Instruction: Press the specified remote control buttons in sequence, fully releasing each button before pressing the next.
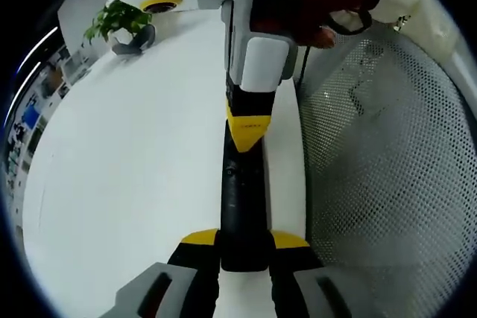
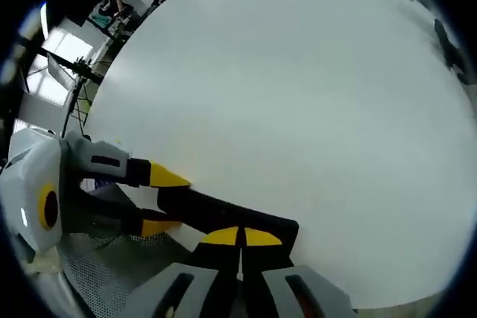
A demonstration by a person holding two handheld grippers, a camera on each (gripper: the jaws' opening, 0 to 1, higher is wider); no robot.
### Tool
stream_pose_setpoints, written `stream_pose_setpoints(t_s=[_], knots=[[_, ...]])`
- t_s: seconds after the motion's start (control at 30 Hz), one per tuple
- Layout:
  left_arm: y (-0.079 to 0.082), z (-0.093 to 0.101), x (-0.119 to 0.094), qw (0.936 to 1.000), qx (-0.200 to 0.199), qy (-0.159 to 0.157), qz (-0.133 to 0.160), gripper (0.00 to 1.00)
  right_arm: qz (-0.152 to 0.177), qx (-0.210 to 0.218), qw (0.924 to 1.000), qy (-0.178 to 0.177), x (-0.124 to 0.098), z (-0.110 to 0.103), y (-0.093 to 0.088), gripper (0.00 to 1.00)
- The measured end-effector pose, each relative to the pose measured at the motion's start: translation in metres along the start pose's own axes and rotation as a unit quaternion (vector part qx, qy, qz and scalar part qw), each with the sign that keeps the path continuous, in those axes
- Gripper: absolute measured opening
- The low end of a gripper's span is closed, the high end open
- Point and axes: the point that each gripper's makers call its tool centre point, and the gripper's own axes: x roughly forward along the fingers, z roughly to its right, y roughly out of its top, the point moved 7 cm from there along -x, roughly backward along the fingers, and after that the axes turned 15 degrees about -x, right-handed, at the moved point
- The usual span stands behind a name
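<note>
The black remote (image 1: 242, 199) lies at the edge of the white table (image 1: 134, 154), beside a white mesh surface (image 1: 387, 161), its long body held steady at one end so the other tool can work on its buttons. The left tongs (image 1: 244, 262) are pinched on the near end of the remote. The right tongs (image 2: 240, 247), their yellow tips pressed together, rest on the remote (image 2: 223, 217), apparently on a button, though the contact itself is hidden. A potted plant (image 1: 118, 20) stands near the table's far corner.
</note>
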Motion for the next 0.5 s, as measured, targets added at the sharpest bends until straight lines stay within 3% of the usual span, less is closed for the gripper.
stream_pose_setpoints(t_s=[0.5], knots=[[0.001, 0.000, 0.000, 1.0000, -0.002, 0.001, -0.004, 0.24, 0.011, -0.006, 0.9997, 0.020, 0.000, -0.008, 0.017, 0.00]])
